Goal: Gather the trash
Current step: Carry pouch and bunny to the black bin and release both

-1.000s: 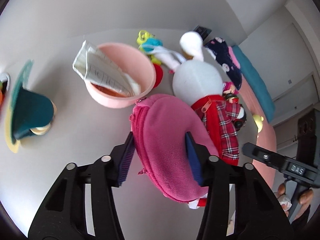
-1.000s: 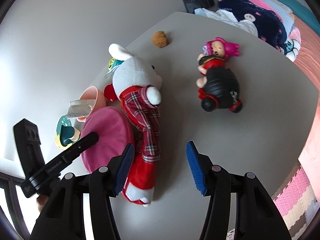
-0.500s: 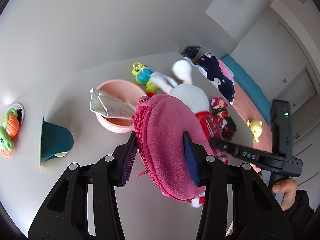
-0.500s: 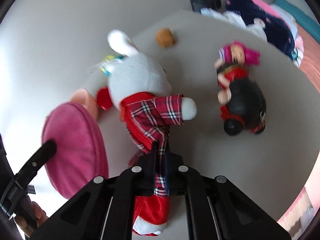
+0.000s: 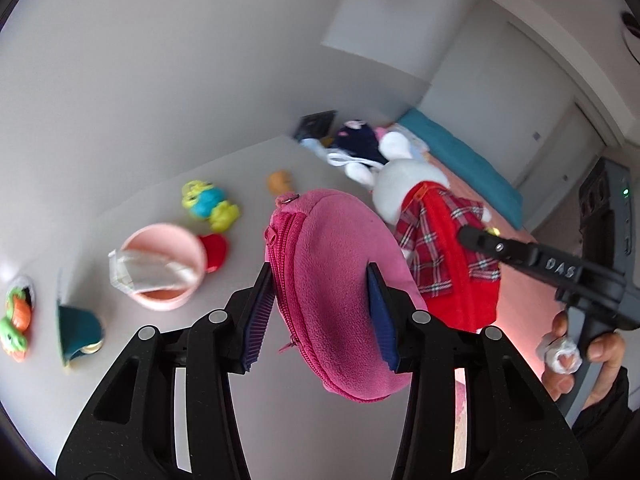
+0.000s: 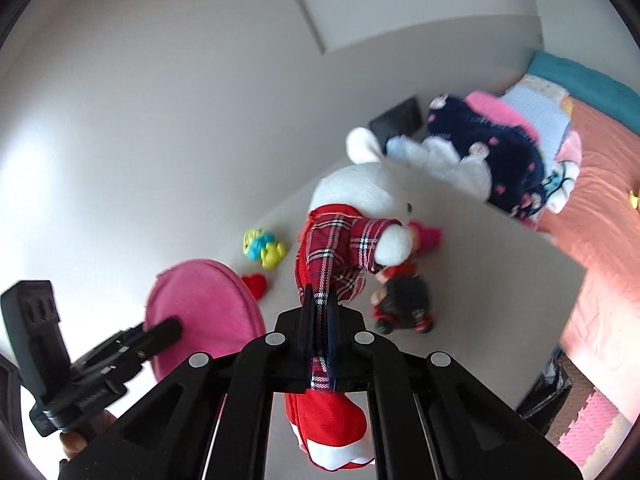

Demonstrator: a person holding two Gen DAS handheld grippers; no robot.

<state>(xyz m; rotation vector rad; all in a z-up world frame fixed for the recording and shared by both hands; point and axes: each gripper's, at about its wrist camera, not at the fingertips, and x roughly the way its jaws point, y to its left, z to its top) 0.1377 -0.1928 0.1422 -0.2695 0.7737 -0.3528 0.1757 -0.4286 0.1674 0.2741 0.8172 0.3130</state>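
Between the blue pads of the left gripper (image 5: 322, 312) sits the pink zip pouch (image 5: 340, 292), clamped on both flanks and hanging well above the grey table (image 5: 152, 360). Right beside the pouch, the right gripper (image 6: 318, 340) is pinched tight on the plaid shirt of the white plush rabbit (image 6: 360, 196), whose red legs dangle below the closed fingers. Beyond the pouch on the table stands the pink bowl (image 5: 168, 268) with crumpled paper (image 5: 144, 276) stuffed inside it, that's the visible trash, well apart from both grippers. Next to the bowl lie a red heart piece (image 5: 214, 250) and a blue-and-yellow toy (image 5: 208, 204); a teal cup (image 5: 78, 332) lies on the bowl's other side. Past the rabbit, a doll in black and red (image 6: 404, 300) lies on the table, partly hidden by the rabbit's arm. Compared with a second ago, the pouch and the rabbit are both up off the table, and the right gripper, then spread wide, has now closed.
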